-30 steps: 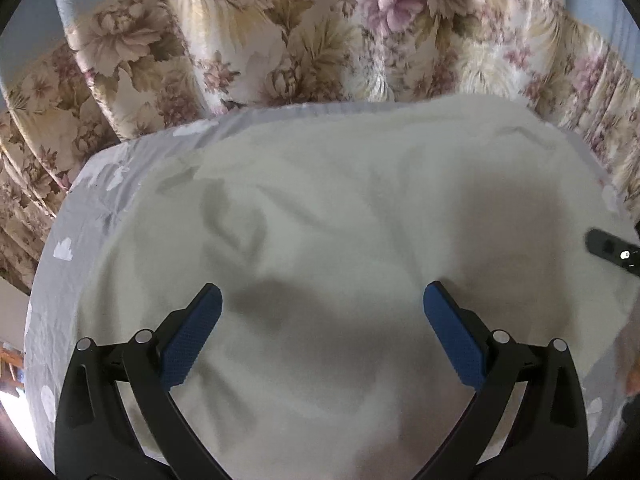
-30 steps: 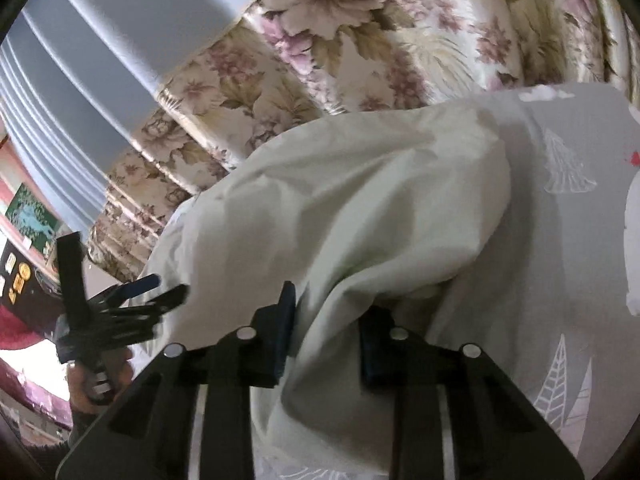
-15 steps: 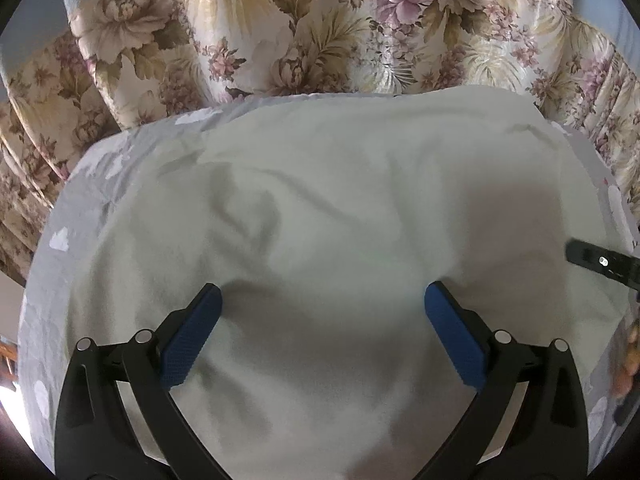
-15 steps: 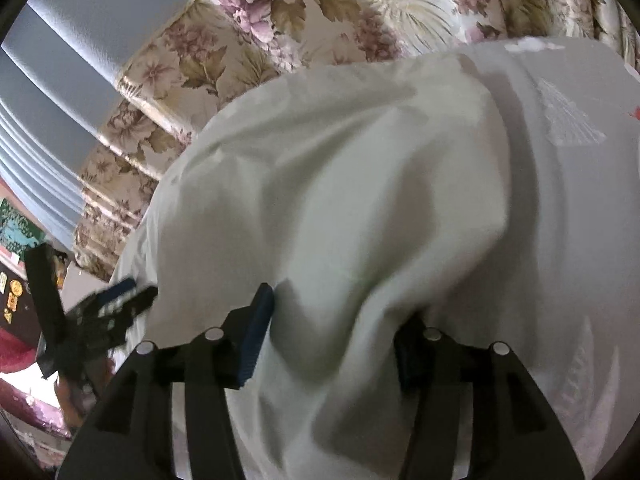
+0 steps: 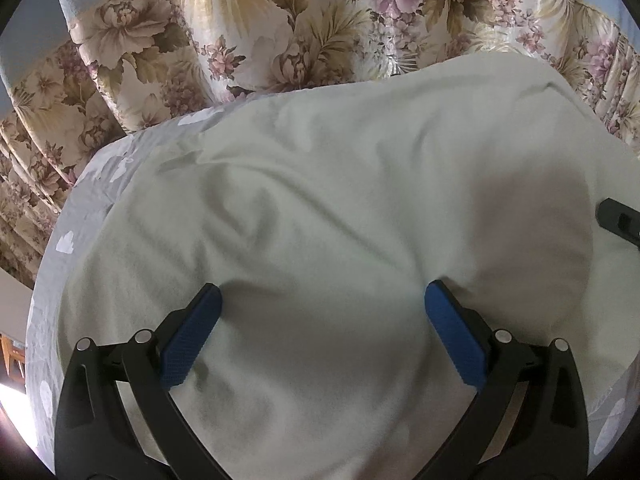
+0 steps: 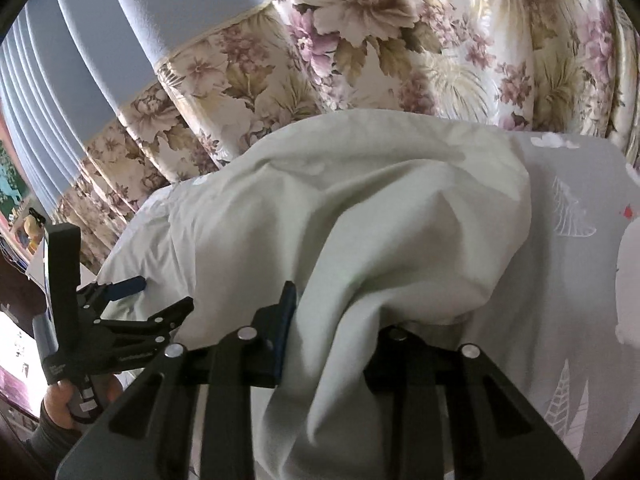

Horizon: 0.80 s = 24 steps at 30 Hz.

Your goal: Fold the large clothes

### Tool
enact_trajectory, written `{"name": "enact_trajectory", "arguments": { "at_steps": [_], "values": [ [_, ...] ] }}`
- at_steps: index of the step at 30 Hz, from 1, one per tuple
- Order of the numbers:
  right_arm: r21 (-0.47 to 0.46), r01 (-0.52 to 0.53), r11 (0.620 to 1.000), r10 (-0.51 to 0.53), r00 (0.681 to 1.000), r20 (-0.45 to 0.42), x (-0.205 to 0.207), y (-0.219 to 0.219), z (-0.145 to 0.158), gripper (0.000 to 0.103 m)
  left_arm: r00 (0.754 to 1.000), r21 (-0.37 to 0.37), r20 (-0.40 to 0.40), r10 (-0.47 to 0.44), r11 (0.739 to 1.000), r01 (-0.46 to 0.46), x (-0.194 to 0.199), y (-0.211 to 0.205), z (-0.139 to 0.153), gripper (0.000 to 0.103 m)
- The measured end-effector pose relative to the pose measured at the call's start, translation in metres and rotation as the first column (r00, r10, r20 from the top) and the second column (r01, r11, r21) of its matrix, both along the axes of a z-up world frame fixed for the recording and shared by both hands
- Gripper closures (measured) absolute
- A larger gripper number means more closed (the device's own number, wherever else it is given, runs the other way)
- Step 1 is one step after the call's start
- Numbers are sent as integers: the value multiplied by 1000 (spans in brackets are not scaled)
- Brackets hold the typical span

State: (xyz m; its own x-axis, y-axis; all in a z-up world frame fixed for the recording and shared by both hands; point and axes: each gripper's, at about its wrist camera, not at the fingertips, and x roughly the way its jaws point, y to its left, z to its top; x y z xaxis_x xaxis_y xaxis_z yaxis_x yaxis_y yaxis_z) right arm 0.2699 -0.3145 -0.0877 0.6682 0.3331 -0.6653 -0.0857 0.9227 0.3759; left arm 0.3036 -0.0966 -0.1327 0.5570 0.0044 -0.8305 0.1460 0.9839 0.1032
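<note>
A large pale green-white garment lies spread and wrinkled over a grey printed bedsheet. My left gripper hovers low over the near part of the cloth, open, its blue pads wide apart with only flat cloth under them. The same garment is heaped up in the right wrist view. There, my right gripper has a thick fold of it bunched between its jaws, which are closing. The fold hides its right pad. The left gripper also shows at the far left, held by a hand.
Floral curtains hang close behind the bed's far edge. Bare grey sheet with white leaf prints lies right of the garment. A black bar of the right-hand tool pokes in at the right edge. Cluttered shelves stand far left.
The right gripper's jaws spread wider half a second ago and have narrowed again on a fold of the garment, and the gripper has shifted and rolled. The left gripper has stayed open and almost still.
</note>
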Motion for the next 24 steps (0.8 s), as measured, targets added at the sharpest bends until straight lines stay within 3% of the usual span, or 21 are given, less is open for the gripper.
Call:
{"name": "enact_trajectory", "arguments": {
  "at_steps": [10, 17, 20, 23, 24],
  "values": [
    [-8, 2, 1000, -2, 1000, -4, 1, 1, 0, 75, 1000, -18, -17, -5, 1000, 5, 3, 3, 4, 3],
    [-95, 7, 995, -10, 1000, -26, 2, 4, -4, 75, 1000, -114, -5, -21, 993, 21, 3, 2, 18, 5],
    [-156, -3, 988, -6, 998, -62, 1, 3, -10, 67, 999, -113, -14, -29, 993, 27, 11, -5, 17, 5],
    [-135, 7, 991, -23, 993, -119, 3, -8, -21, 52, 999, -89, -20, -43, 995, 41, 15, -10, 12, 3],
    [-109, 15, 994, -29, 991, -128, 2, -12, -25, 52, 999, -95, -26, -46, 995, 44, 16, -9, 10, 3]
  ]
}}
